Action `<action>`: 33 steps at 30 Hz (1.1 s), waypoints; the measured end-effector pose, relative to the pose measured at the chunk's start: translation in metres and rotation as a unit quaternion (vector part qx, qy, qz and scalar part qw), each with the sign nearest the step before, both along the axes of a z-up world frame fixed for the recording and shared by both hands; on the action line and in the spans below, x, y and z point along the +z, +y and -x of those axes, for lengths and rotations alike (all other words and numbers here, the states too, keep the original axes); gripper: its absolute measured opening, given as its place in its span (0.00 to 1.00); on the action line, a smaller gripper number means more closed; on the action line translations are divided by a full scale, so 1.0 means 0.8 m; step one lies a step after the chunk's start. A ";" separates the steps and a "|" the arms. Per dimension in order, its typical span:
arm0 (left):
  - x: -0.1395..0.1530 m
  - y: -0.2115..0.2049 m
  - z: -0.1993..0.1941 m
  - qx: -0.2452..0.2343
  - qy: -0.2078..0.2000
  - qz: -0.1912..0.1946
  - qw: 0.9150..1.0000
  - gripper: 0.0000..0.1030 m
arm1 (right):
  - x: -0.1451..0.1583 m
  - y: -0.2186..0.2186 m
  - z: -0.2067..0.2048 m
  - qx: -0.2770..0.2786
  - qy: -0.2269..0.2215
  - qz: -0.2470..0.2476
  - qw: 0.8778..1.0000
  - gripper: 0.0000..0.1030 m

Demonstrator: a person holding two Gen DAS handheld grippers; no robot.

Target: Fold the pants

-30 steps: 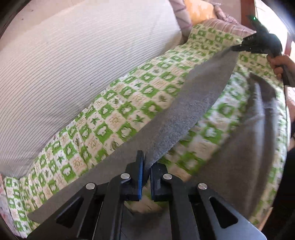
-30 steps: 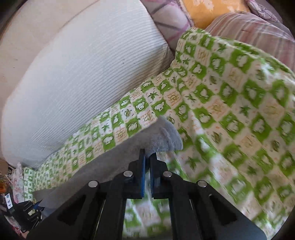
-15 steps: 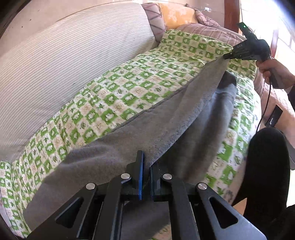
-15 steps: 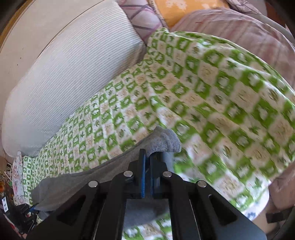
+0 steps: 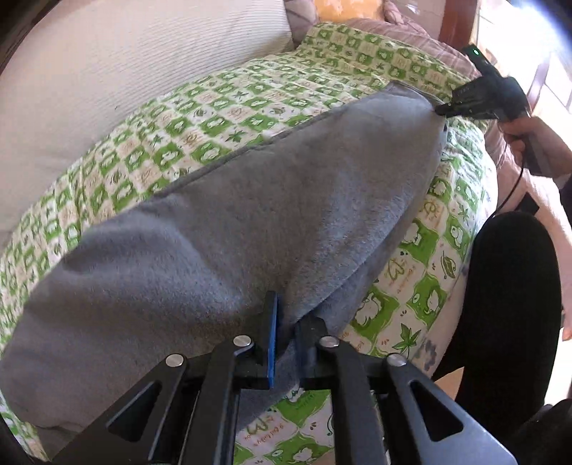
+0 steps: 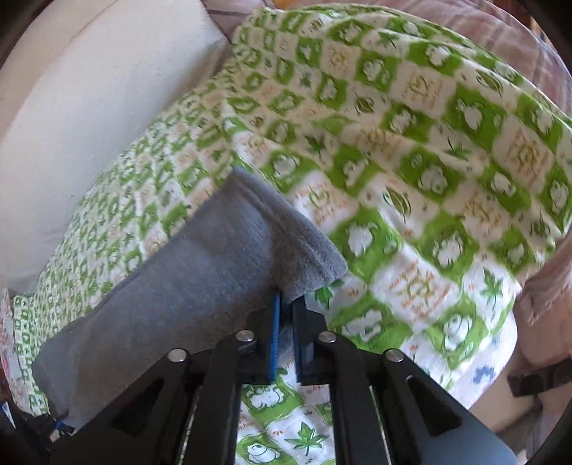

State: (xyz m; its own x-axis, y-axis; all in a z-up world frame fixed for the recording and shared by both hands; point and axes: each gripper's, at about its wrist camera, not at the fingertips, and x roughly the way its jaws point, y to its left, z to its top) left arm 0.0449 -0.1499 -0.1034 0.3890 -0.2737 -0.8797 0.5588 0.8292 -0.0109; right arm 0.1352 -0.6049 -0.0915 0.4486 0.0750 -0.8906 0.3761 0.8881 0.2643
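The grey fleece pants [image 5: 268,200] lie lengthwise on the green checked bedspread [image 5: 221,107], one layer folded over another. My left gripper [image 5: 287,322] is at the near end. Its jaws are opening, and the grey cloth still fills the narrow gap between the pads. At the far end the right gripper [image 5: 441,109], held by a hand [image 5: 529,132], meets the hem. In the right wrist view the right gripper [image 6: 286,311] sits at the hem edge of the pants [image 6: 200,272]. Its jaws are opening too, with cloth still between them.
A white striped cushion [image 5: 125,71] runs along the far side of the bed. Pillows and a pink blanket [image 5: 411,32] are piled at the head. The person's black-clad leg [image 5: 511,304] stands against the bed's near edge on the right.
Both grippers came down and toward the near edge. The pants, held stretched above the bed before, now lie on the bedspread. The gaps between both pairs of jaws look slightly wider.
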 end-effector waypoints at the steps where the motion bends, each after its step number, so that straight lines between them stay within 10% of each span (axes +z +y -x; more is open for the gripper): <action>1: 0.002 0.002 0.001 0.001 0.000 0.004 1.000 0.13 | 0.004 0.002 0.003 -0.005 0.002 0.004 1.000 0.21; 4: 0.014 0.012 0.010 0.008 -0.012 0.006 1.000 0.28 | 0.020 0.011 0.013 -0.014 -0.011 0.011 1.000 0.56; 17: 0.035 0.193 0.040 0.182 -0.019 0.045 0.982 0.38 | 0.069 0.208 0.043 0.139 -0.080 -0.043 0.986 0.58; 33: 0.032 0.421 0.080 0.423 -0.024 0.080 0.902 0.52 | 0.019 0.559 0.102 0.414 -0.045 -0.059 0.907 0.58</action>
